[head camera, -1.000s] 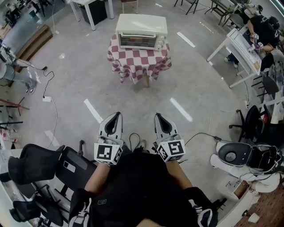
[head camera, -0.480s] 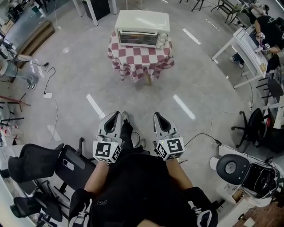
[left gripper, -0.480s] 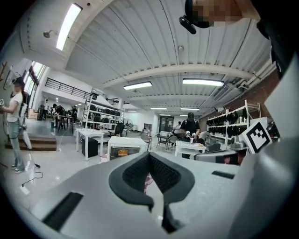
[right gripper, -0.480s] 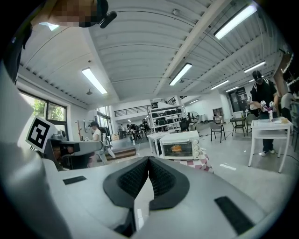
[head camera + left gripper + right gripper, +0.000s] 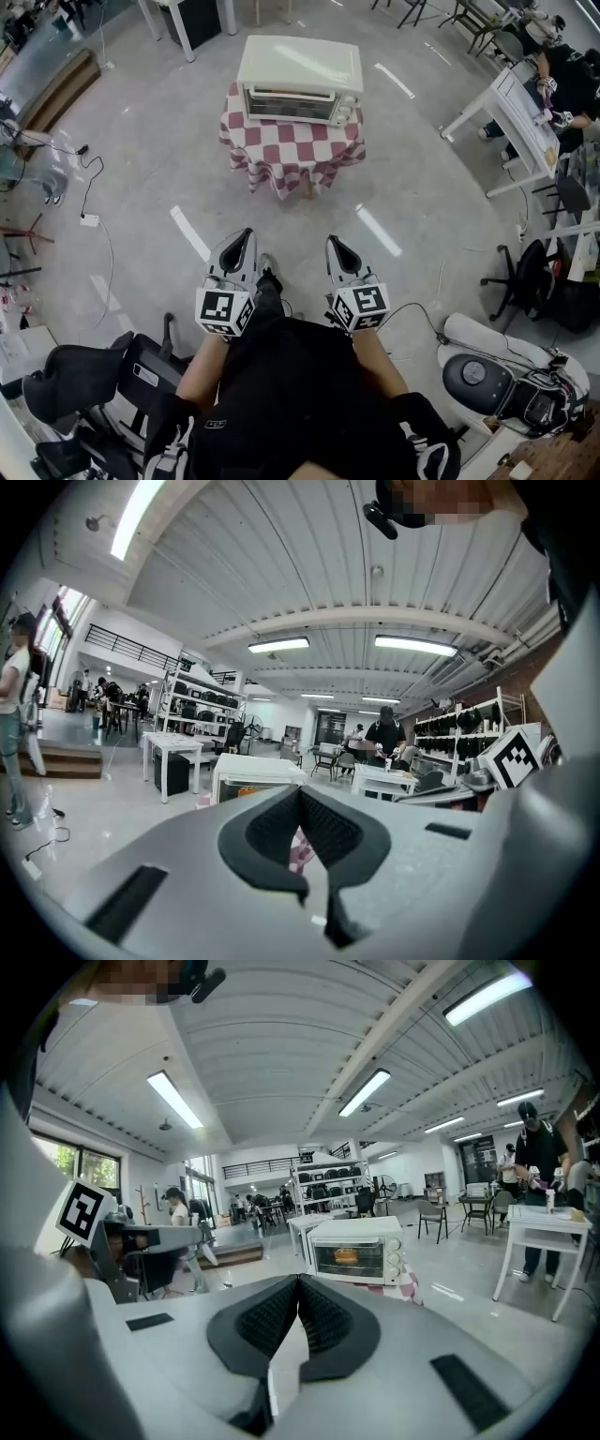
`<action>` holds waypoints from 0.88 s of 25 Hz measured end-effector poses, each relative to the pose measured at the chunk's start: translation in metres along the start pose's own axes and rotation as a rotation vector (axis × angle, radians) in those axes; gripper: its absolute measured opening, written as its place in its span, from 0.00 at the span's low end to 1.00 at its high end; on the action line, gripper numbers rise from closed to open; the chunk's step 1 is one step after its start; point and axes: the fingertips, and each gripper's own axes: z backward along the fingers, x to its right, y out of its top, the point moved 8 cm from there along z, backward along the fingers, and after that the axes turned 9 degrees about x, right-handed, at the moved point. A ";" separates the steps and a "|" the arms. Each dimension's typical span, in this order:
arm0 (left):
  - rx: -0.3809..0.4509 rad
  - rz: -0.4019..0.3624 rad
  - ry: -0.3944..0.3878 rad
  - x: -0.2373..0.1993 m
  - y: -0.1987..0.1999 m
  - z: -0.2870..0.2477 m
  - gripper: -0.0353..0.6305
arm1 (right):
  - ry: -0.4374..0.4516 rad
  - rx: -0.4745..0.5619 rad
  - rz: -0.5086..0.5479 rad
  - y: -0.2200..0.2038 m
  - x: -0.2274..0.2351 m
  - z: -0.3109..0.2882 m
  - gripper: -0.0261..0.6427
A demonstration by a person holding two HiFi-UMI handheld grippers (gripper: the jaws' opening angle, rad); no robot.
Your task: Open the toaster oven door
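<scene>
Toaster oven [image 5: 298, 80]: door shut, on checkered desk [image 5: 291, 142], well ahead. Left claw [image 5: 242, 240], right claw [image 5: 336, 247]: both clenched, empty, aimed ovenward, presumably awaiting approach.

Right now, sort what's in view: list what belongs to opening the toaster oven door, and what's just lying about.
Belongs to the job: toaster oven, door closed; checked table under it; left gripper, right gripper, both shut, empty.
Lying about: black office chair; white desk; white machine on the floor.

Checkered tablecloth [image 5: 291, 152] — white desk [image 5: 518, 112] right, black chair [image 5: 75, 375] lower left
</scene>
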 end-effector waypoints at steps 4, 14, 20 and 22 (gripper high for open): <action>-0.009 0.011 -0.012 -0.047 0.009 -0.042 0.06 | -0.020 -0.023 0.011 0.012 0.011 -0.058 0.07; -0.087 0.069 -0.067 -0.137 -0.001 -0.128 0.06 | -0.115 -0.038 -0.056 0.030 0.049 -0.155 0.07; -0.099 0.072 -0.063 -0.170 -0.003 -0.169 0.06 | -0.146 -0.050 -0.102 0.035 0.076 -0.193 0.07; -0.105 0.072 -0.055 -0.178 -0.006 -0.185 0.06 | -0.151 -0.058 -0.115 0.034 0.085 -0.207 0.07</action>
